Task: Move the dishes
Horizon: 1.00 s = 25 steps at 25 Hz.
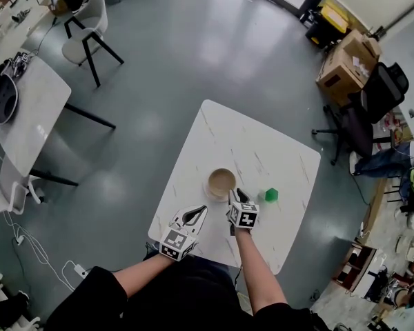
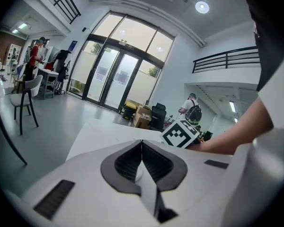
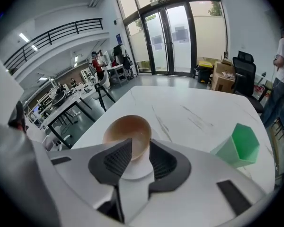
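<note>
A bowl (image 1: 221, 182), brown inside and white outside, stands near the front of the white marble table (image 1: 221, 133). My right gripper (image 1: 239, 194) is at the bowl's right near edge. In the right gripper view the bowl's (image 3: 126, 129) rim runs between the two jaws, one pad inside and one outside, and the gripper (image 3: 140, 143) is shut on that rim. My left gripper (image 1: 197, 213) hovers over the table's front edge, left of the bowl and apart from it. Its jaws (image 2: 142, 143) are shut with nothing between them.
A small green cup (image 1: 271, 195) stands just right of the right gripper, also seen as the green cup (image 3: 237, 144). Around the table are other white tables (image 1: 27, 109), a white chair (image 1: 88, 27), an office chair (image 1: 372, 95) and cardboard boxes (image 1: 345, 64).
</note>
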Tool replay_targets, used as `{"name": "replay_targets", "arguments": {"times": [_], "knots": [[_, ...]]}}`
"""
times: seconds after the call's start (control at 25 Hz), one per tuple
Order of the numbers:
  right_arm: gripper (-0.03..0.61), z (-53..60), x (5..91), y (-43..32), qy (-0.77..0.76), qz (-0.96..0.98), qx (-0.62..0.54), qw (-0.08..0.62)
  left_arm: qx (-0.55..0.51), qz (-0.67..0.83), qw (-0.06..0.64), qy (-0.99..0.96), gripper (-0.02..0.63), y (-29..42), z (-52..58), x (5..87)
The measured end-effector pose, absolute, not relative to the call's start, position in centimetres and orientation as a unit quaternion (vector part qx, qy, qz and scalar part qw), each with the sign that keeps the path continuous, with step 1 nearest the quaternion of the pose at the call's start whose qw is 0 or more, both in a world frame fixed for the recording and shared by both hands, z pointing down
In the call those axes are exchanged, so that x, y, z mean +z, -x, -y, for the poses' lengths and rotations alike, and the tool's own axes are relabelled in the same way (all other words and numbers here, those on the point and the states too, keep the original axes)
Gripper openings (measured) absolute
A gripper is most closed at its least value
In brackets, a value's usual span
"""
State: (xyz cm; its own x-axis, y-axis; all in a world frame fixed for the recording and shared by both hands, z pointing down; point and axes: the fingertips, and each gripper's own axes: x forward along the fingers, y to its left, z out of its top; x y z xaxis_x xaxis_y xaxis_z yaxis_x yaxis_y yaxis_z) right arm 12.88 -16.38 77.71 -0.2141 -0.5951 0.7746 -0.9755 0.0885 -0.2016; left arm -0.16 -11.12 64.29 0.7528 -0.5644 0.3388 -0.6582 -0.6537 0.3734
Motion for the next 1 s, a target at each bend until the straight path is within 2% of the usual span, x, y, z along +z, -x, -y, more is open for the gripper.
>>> {"name": "replay_targets", "arguments": {"times": [0.16,0.4,0.52,0.64,1.0], "knots": [[0.118,17.0,79.3,-13.0,-0.587,0.658,0.392,0.262,0.094,0.338,0.252,-0.902,0.017,1.5,12.1,64.5],[0.116,17.6,80.7,-13.4,-0.621,0.595,0.465,0.210,0.078,0.335,0.253,-0.904,0.017,2.9,13.6,63.0],[0.058,17.5,81.0,-13.3,-0.626,0.587,0.466,0.215,0.081,0.333,0.251,-0.905,0.017,3.3,13.7,63.3],[0.035,17.3,80.8,-13.1,-0.626,0.586,0.472,0.205,0.093,0.325,0.232,-0.912,0.017,3.5,13.3,63.3],[0.028,13.8,78.3,-15.6,-0.645,0.574,0.483,0.147,0.098,0.306,0.222,-0.921,0.017,1.5,11.4,62.8]]}}
